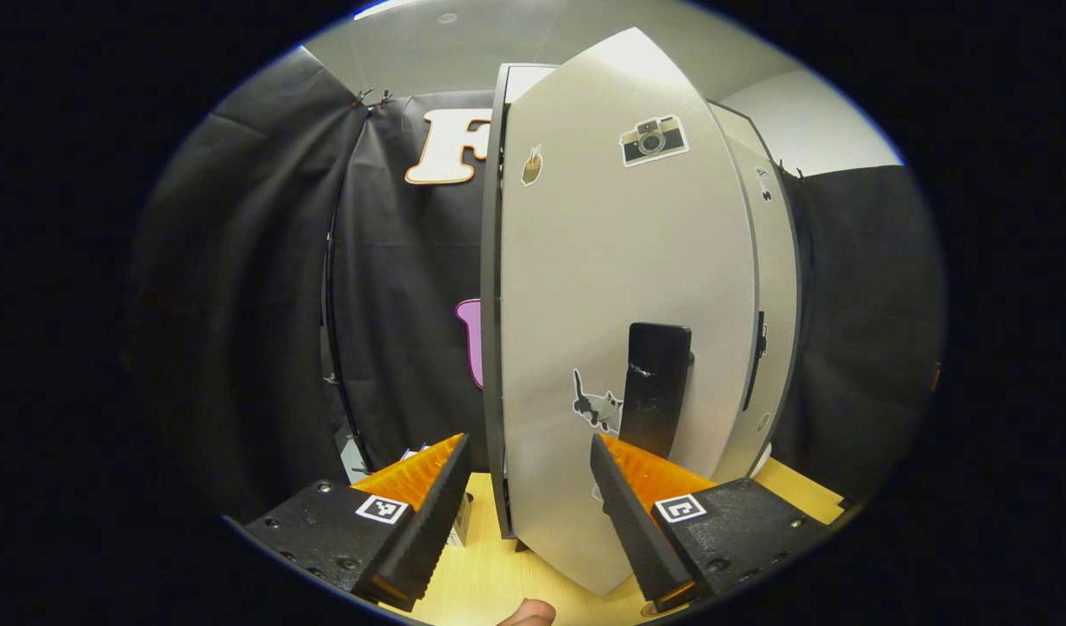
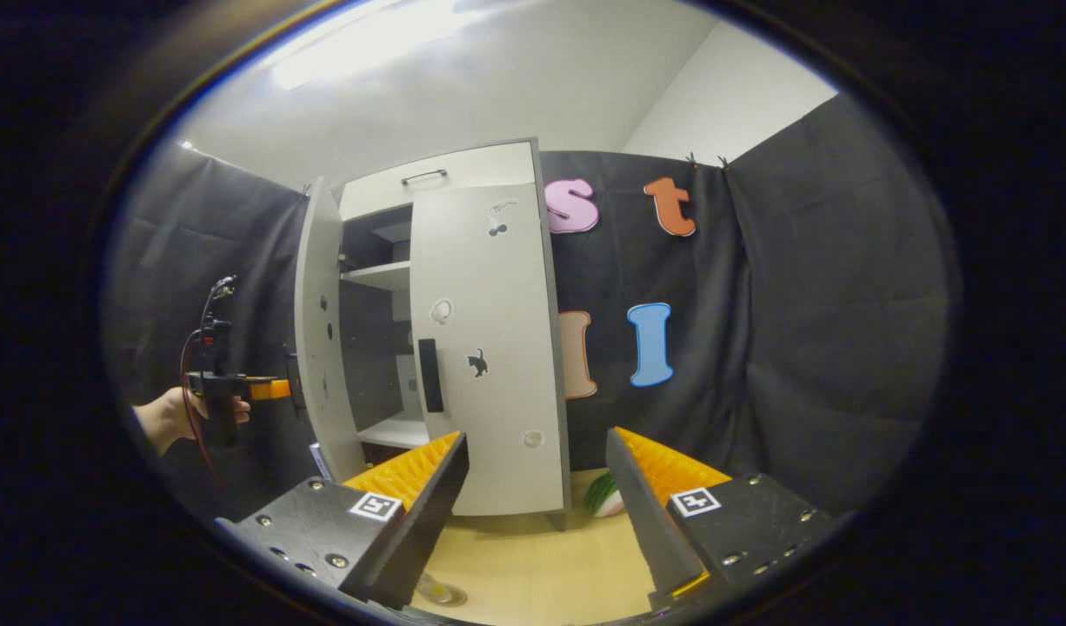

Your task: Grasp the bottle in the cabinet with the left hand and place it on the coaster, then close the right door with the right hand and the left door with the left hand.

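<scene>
In the right gripper view, a hand (image 2: 163, 417) at far left held the left tongs (image 2: 272, 389) against the outer face of the left door (image 2: 320, 348), which stood ajar. Next came the cabinet (image 2: 385, 278) with its bare shelves, then the right door (image 2: 489, 348), closed. The right tongs (image 2: 533, 487) hung spread over the table (image 2: 542, 556), gripping nothing. In the left gripper view, the left tongs' fingers were spread either side of the left door's edge. The bottle's place could not be told.
</scene>
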